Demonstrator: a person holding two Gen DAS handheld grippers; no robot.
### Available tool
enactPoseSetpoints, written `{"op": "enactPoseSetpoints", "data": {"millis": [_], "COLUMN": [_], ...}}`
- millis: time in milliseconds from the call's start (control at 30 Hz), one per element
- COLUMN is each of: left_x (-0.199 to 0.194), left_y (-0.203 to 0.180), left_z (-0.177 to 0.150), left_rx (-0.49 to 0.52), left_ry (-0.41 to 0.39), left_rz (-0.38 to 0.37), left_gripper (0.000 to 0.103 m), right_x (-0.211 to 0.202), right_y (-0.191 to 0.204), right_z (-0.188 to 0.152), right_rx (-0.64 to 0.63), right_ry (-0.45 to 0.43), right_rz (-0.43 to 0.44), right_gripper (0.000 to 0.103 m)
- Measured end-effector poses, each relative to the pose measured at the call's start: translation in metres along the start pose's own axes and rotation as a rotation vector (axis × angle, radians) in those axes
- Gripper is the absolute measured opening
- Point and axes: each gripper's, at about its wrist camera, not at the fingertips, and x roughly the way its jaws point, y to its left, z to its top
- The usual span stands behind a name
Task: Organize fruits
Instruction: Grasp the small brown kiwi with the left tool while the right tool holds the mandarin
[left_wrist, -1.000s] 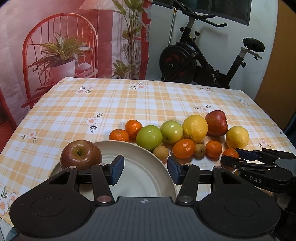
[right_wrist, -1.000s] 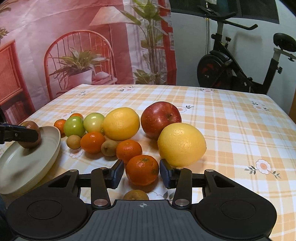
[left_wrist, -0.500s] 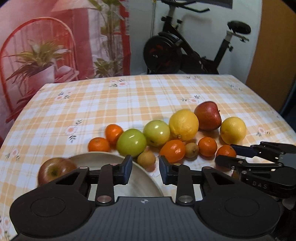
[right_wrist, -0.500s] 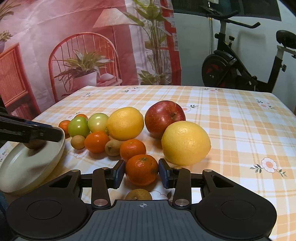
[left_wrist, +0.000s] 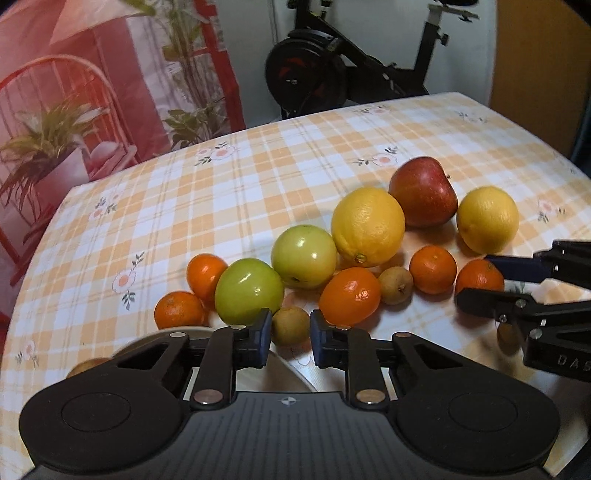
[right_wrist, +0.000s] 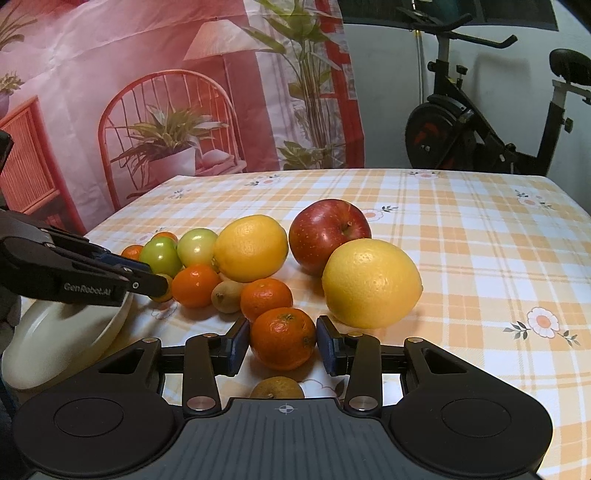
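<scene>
A cluster of fruit lies on the checked tablecloth: two green apples (left_wrist: 248, 290), two lemons (left_wrist: 367, 226), a red apple (left_wrist: 423, 192), several mandarins and small brown fruits. My left gripper (left_wrist: 291, 332) is open around a small brown fruit (left_wrist: 290, 325), just past the cream plate (left_wrist: 255, 376); it also shows in the right wrist view (right_wrist: 147, 277). A red apple on the plate (left_wrist: 88, 365) is mostly hidden. My right gripper (right_wrist: 282, 341) is open, its pads on either side of a mandarin (right_wrist: 283, 338), not clearly touching.
Another small brown fruit (right_wrist: 277, 387) lies under my right gripper. The cream plate shows at the left in the right wrist view (right_wrist: 62, 343). An exercise bike (right_wrist: 480, 122) and a printed backdrop (right_wrist: 166, 92) stand behind the table.
My left gripper left the apple on the plate, moved forward and right to the small brown fruit, and its jaws narrowed. My right gripper stayed around the mandarin.
</scene>
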Motion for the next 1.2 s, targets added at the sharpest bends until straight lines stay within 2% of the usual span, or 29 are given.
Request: {"op": "enactPoseSetpoints", "data": {"millis": [233, 533, 700, 1033, 1200], "left_x": [0.002, 0.002, 0.004, -0.005, -0.005], "left_y": [-0.012, -0.017, -0.016, -0.010, -0.013], "left_z": [0.002, -0.002, -0.001, -0.001, -0.001], "left_rx": [0.073, 0.103, 0.082, 0.010, 0.028], "left_ry": [-0.002, 0.016, 0.029, -0.031, -0.028], "left_rz": [0.034, 0.070, 0.041, 0.000, 0.000], "left_gripper": [0.024, 0.029, 0.024, 0.021, 0.021], "right_x": [0.000, -0.001, -0.001, -0.001, -0.001], "right_y": [-0.002, -0.002, -0.003, -0.003, -0.003], "right_z": [0.000, 0.000, 0.000, 0.000, 0.000], "right_rx": [0.012, 0.016, 0.017, 0.018, 0.017], "right_ry": [0.000, 0.000, 0.000, 0.000, 0.000], "right_rz": [0.008, 0.010, 0.010, 0.012, 0.011], "right_gripper": [0.037, 0.037, 0.037, 0.037, 0.037]}}
